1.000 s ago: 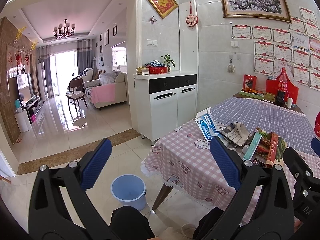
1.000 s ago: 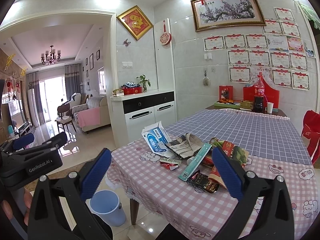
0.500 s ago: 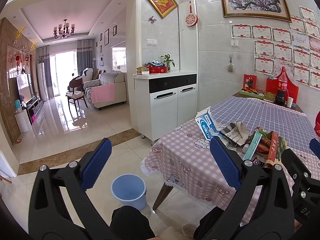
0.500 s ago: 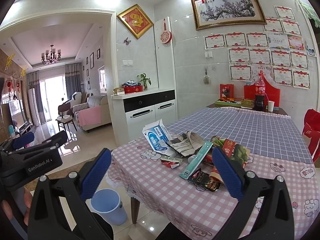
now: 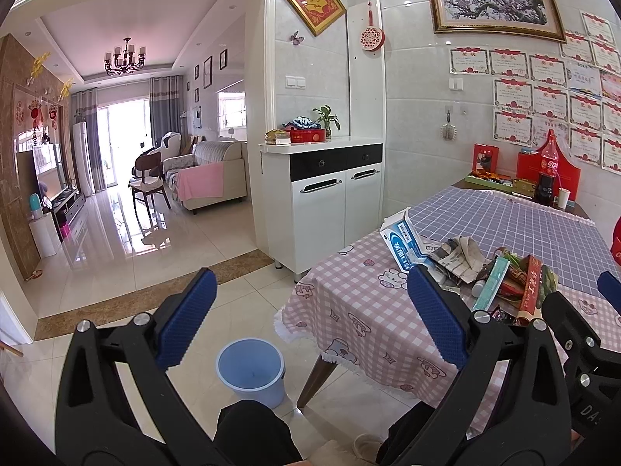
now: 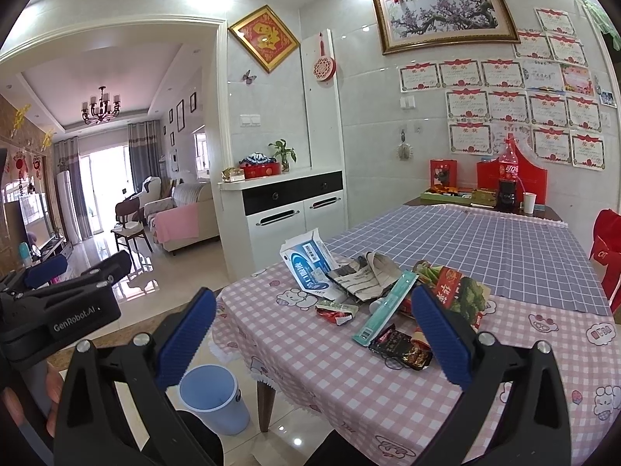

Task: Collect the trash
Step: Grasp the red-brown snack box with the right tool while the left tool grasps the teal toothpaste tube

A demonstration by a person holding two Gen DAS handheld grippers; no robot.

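Observation:
A pile of trash lies on the pink checked tablecloth point(image 6: 310, 353): a blue-white carton point(image 6: 306, 268), crumpled newspaper point(image 6: 365, 275), a teal box point(image 6: 388, 306), a red wrapper point(image 6: 335, 310), a dark wrapper point(image 6: 401, 347) and a red-green packet point(image 6: 458, 289). The pile also shows in the left wrist view, with the carton point(image 5: 401, 240). A light blue bucket point(image 6: 213, 398) stands on the floor by the table corner, and it shows in the left wrist view point(image 5: 250, 371). My left gripper point(image 5: 310, 318) is open and empty above the floor. My right gripper point(image 6: 314, 334) is open and empty, short of the pile.
A white cabinet point(image 6: 295, 213) stands against the wall left of the table. A cola bottle point(image 6: 508, 174), a cup and red boxes stand at the table's far end. A red chair point(image 6: 605, 240) is at the right. The living room opens to the left.
The right gripper has edged a little closer to the table and the trash pile. The left gripper has barely moved. Both stay open.

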